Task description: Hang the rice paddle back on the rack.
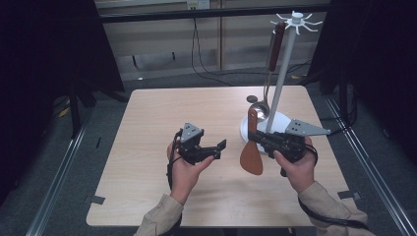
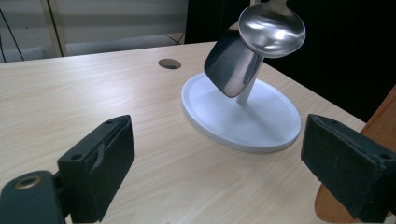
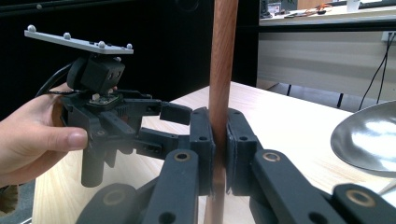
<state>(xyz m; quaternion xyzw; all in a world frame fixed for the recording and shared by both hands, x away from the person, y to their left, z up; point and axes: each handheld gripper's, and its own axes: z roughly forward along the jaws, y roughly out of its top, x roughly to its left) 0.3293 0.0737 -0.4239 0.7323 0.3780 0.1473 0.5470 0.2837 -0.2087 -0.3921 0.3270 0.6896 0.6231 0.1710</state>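
Wooden spatula hangs blade-down just near of the white rack base, its handle pinched between the pressed-together jaws of the right gripper at the right of the surface. Left gripper sits just left of it, jaws spread, nothing between them. Risk: the blade is heavy and low, so the handle could pivot or slide in the pads if the hand tilts (it could also knock the hanging ladle on the way up to the hooks). Right gripper view shows the pads clamping the handle; left gripper view shows the ladle bowl and a second metal utensil.
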